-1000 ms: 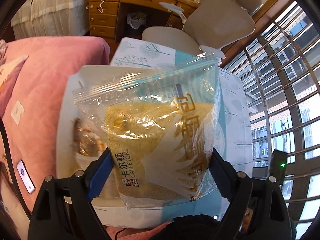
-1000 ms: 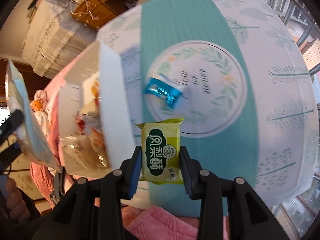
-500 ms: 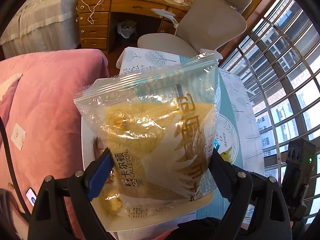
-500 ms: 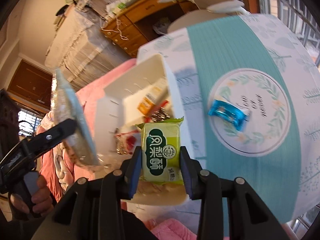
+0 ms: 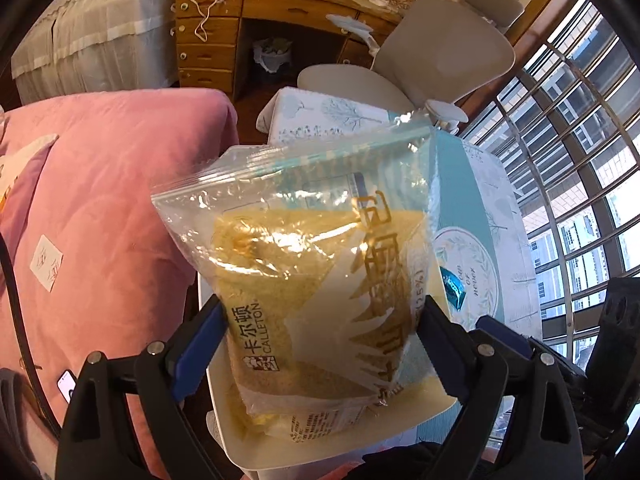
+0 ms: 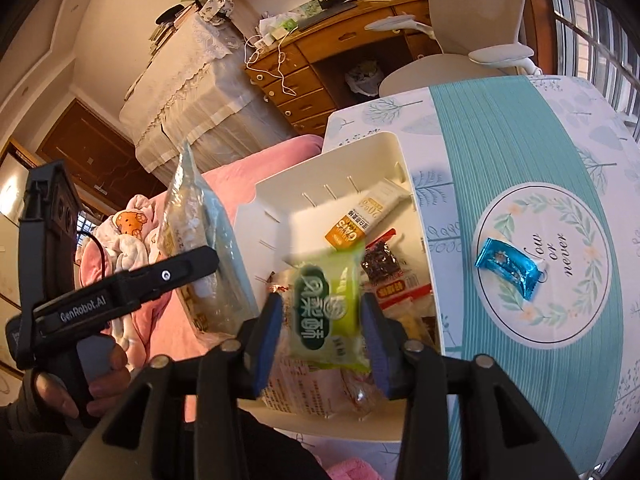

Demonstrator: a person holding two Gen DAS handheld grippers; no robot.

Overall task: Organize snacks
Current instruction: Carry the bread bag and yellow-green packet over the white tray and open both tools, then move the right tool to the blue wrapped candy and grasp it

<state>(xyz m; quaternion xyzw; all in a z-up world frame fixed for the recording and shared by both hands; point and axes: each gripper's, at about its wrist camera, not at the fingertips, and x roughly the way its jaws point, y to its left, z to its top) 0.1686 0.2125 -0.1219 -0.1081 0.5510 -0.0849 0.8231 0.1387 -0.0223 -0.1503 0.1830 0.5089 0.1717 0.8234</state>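
Both your hands have travelled from the table over to the white bin, and this changes the task: the snacks now hang above the place where they belong.

On the left, your left gripper is closed on the clear zip bag, with its blue pads pressing on both sides. The bag hangs just in front of the jaws, over the bin. On it you can read "CALLETON", Chinese characters and "25%".

On the right, the jaws of your right gripper are opening. The green packet is between them, blurred, and I judge it is dropping free into the bin just below. It carries white Chinese characters.

Beyond it an orange bar shows "OATS". Further right, the blue candy waits on the tablecloth, beside the words "Now or never".
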